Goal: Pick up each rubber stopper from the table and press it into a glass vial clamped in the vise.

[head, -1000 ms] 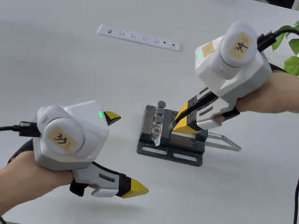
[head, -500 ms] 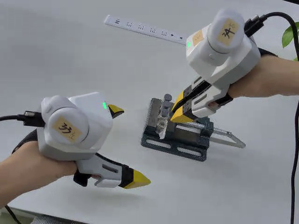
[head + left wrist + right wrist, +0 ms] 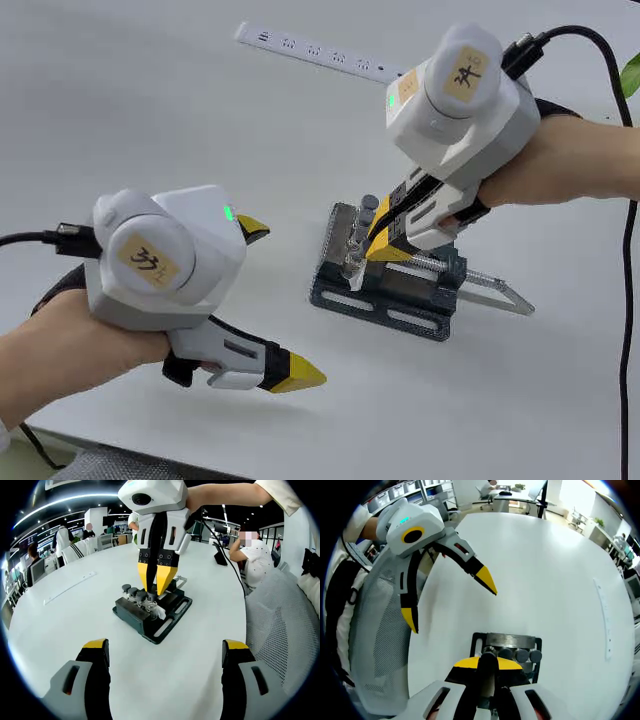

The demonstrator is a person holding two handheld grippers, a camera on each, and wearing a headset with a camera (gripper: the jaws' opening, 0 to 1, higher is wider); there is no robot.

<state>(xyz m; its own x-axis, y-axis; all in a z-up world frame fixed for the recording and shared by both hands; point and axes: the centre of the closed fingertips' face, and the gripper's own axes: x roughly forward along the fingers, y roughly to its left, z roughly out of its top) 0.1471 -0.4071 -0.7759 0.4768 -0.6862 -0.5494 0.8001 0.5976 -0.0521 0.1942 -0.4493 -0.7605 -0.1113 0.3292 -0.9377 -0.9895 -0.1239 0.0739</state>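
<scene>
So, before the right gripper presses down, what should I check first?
1. Is the right gripper shut on the rubber stopper: ok.
2. Is the stopper centred over the end vial: cannot tell, the tips hide its mouth.
3. Does the vise clamp the vial row: ok.
4. Are the three other vials stoppered: ok.
5. Is the left gripper open and apart from the vise: ok.

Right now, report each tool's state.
Left tool: open, holding nothing.
Right tool: closed on a rubber stopper over the vise.
</scene>
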